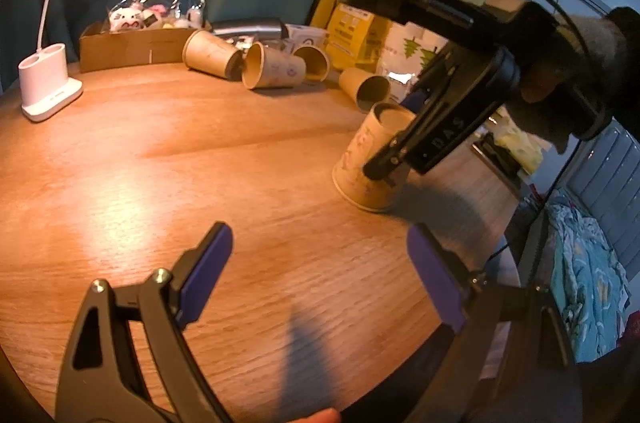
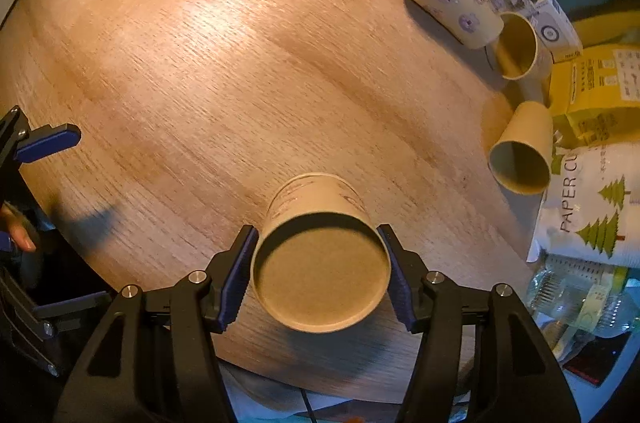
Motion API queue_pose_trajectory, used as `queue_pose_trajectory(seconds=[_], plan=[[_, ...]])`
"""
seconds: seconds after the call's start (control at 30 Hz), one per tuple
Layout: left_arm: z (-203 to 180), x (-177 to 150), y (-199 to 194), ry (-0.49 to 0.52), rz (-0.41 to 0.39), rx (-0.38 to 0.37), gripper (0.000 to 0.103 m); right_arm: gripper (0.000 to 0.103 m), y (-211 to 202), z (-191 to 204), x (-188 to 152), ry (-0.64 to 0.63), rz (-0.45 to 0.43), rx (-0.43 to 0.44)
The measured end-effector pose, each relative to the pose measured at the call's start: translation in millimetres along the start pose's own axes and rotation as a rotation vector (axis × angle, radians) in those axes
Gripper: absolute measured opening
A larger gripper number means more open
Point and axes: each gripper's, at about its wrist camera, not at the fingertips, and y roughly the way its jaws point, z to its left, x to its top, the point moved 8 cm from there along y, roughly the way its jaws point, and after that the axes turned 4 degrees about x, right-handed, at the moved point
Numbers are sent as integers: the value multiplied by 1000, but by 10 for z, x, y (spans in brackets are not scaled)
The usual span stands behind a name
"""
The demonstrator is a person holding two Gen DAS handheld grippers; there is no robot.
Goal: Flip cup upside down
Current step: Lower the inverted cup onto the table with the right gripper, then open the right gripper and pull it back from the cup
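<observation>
Kraft-brown paper cup (image 2: 320,255) stands upside down on the wooden table (image 2: 200,43), rim on the wood, flat recessed base facing up. Faint printed drawings on its wall; not readable. It sits between the purple pads of the right gripper (image 2: 318,275), near the cup's base end; whether the pads press the wall or merely flank it I cannot tell.

Left wrist view shows the same cup (image 1: 360,163) from the side, ahead and right of the left gripper (image 1: 320,275), the right gripper's (image 1: 390,165) black arm crossing in front of it. Letters "DAS" read on that arm. Left gripper jaws stand wide apart over bare wood, nothing between them.

Beyond the right gripper's fingers, four more paper cups (image 2: 520,151) lie on their sides. Right of them a white bag (image 2: 592,203) reads "PAPER CU", green trees printed; a yellow package (image 2: 592,91) carries small unreadable text.

Only the left wrist view shows a white desk lamp (image 1: 48,83) and a cardboard box (image 1: 132,47) holding bagged plush toys.
</observation>
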Motion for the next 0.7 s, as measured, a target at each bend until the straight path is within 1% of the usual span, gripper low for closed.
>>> queue_pose_trajectory(seconds=[0.17,0.23,0.33,0.4,0.5,0.63,0.67,0.7], plan=[[-32,15,8,8,-5,0,90,65,-12,-93,-27,51,-35,62],[-46,29,-3,12,-11,0,90,81,-26,-152,-34,66,-57,70],[-64,50,-9,19,-17,3,90,82,-53,-215,-24,103,-101,101],[-84,59,-28,30,-25,6,90,83,-105,-256,-26,121,-146,116],[-109,79,-66,45,-39,13,90,83,-239,-307,-56,152,-242,140],[-119,146,-124,43,-73,25,90,83,-480,-359,-146,208,-420,125],[-119,161,-136,40,-81,27,90,83,-564,-362,-191,235,-487,128],[-124,179,-154,38,-93,31,90,83,-621,-330,-194,257,-529,136]])
